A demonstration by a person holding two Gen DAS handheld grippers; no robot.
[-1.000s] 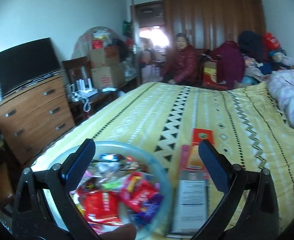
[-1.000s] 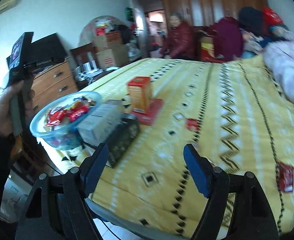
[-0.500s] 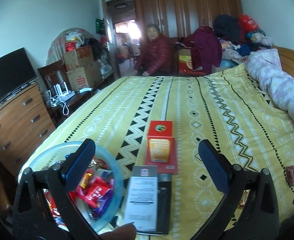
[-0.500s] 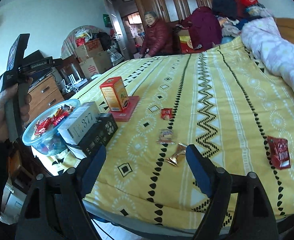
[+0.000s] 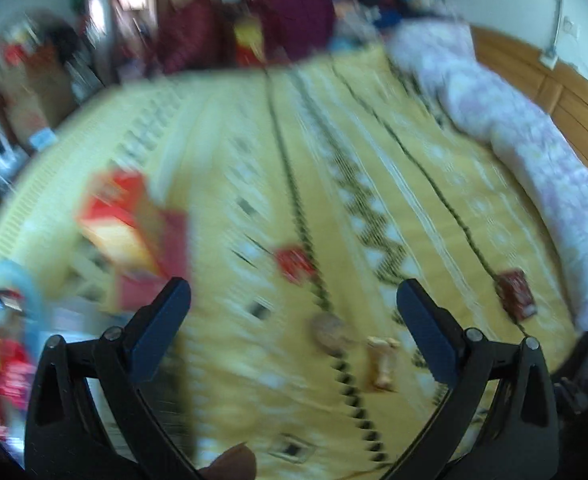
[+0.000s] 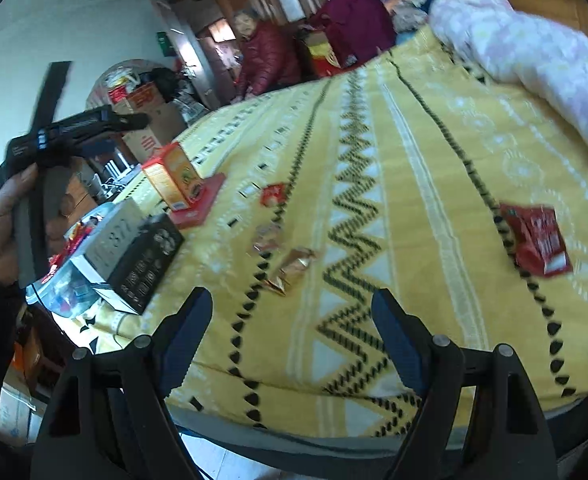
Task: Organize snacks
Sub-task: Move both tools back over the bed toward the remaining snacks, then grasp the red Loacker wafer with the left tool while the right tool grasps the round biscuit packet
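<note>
Loose snacks lie on the yellow patterned bedspread (image 6: 422,184): a gold-wrapped candy (image 6: 291,268), a pale wrapped sweet (image 6: 267,236), a small red packet (image 6: 271,194) and a larger red packet (image 6: 536,238) to the right. A clear blue bowl (image 6: 63,276) full of wrapped snacks sits at the bed's left corner. My right gripper (image 6: 291,330) hovers open above the near edge, empty. In the blurred left wrist view my left gripper (image 5: 294,312) is open and empty above the gold candy (image 5: 382,360) and a round sweet (image 5: 328,330); the red packet (image 5: 516,294) lies right.
An orange box (image 6: 171,174) stands on a flat red box (image 6: 197,204); a grey box (image 6: 113,236) and a black box (image 6: 145,264) lie beside the bowl. A pink floral quilt (image 6: 534,52) lines the right side. A person in a red jacket (image 6: 267,58) sits beyond the bed.
Both grippers swung right and tilted down toward the loose snacks; the bowl and boxes slid to the left of both views. The left view is now motion-blurred.
</note>
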